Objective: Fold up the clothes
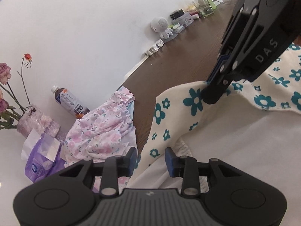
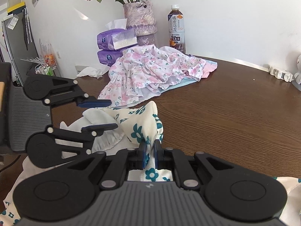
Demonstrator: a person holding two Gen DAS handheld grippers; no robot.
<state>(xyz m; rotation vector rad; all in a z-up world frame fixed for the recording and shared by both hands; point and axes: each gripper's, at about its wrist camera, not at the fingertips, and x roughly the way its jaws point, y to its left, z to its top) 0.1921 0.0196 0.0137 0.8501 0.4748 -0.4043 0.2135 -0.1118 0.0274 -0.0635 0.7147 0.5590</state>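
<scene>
A cream garment with teal flowers [image 1: 190, 101] lies rumpled on the brown table [image 1: 180, 56], its white inner side turned up near me. My right gripper [image 1: 211, 96] comes in from the upper right and is shut on a raised fold of it. The right wrist view shows that fold [image 2: 140, 130] pinched between the blue pads [image 2: 144, 155] of the right gripper [image 2: 150, 153]. My left gripper [image 1: 151, 160] is open just above the garment's lower part, and appears at the left of the right wrist view [image 2: 108, 114] with white cloth between its spread fingers.
A crumpled pink floral garment [image 2: 150, 71] on a blue cloth lies farther back on the table. Behind it stand purple tissue packs [image 2: 111, 45], a vase of dried roses [image 2: 140, 22] and a tea bottle [image 2: 175, 28]. A white speaker [image 1: 159, 24] and small clutter line the wall.
</scene>
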